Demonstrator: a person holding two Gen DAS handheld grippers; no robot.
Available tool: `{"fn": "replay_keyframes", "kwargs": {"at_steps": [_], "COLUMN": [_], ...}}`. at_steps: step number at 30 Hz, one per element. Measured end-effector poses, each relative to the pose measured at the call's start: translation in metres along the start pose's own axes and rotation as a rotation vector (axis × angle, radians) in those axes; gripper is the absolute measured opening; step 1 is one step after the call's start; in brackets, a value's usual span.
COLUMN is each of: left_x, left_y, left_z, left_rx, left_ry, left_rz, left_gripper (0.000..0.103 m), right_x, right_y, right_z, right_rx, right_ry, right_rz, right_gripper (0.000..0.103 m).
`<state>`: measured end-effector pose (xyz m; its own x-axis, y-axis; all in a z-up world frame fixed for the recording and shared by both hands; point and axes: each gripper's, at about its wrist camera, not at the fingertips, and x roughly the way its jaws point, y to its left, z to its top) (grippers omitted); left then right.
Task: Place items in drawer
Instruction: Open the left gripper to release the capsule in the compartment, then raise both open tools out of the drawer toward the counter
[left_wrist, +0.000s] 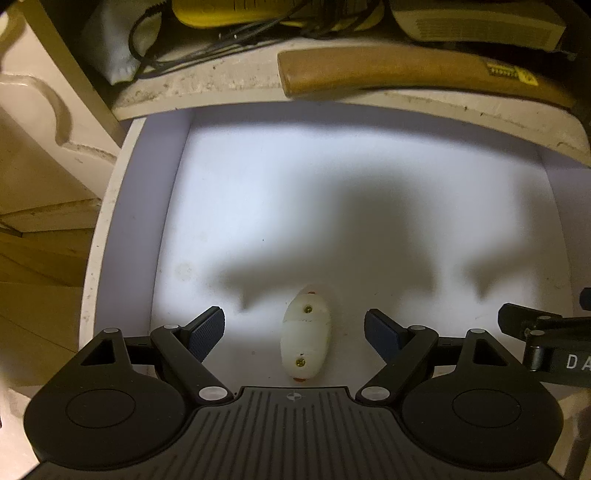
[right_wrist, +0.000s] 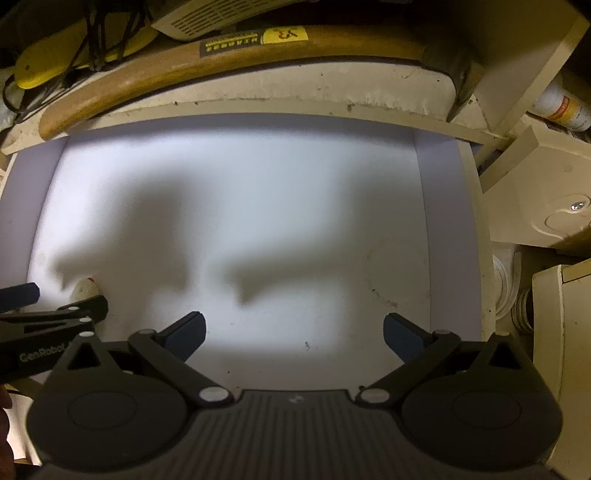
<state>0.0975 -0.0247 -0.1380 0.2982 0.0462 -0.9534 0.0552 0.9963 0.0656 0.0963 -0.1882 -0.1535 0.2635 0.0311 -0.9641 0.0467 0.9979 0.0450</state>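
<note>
You are holding both grippers over the open white drawer (left_wrist: 122, 236). The left gripper (left_wrist: 294, 330) is hovering with its fingers spread wide and gripping nothing. A small white oval plastic piece (left_wrist: 305, 338) with two brass screws is lying on the drawer floor, between the blue pads (left_wrist: 207, 332) and touching neither pad. In the right wrist view only its tip is showing at the left, behind the left gripper. The right gripper (right_wrist: 294, 334) is also standing wide open and empty above bare drawer floor. On the shelf above the drawer, a wooden handle (right_wrist: 184, 70) is lying across the front edge, beside black cables (left_wrist: 207, 40) and a yellow object (left_wrist: 221, 13).
</note>
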Motion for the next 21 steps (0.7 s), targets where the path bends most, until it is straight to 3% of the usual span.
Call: {"fn": "replay_keyframes", "kwargs": {"at_steps": [9, 21], "left_x": [-0.026, -0.041], "left_y": [0.009, 0.017], "left_z": [-0.003, -0.002], "left_rx": [-0.037, -0.029], "left_ry": [-0.049, -0.097], "left_rz": [-0.055, -0.069], "left_gripper": [0.084, 0.083], "right_x": [-0.015, -0.041], "right_y": [-0.006, -0.013], "right_z": [-0.002, -0.007], "right_rx": [0.018, 0.048], "right_ry": [-0.036, -0.081], "right_rz": [0.004, 0.018], "right_gripper": [0.103, 0.103]}}
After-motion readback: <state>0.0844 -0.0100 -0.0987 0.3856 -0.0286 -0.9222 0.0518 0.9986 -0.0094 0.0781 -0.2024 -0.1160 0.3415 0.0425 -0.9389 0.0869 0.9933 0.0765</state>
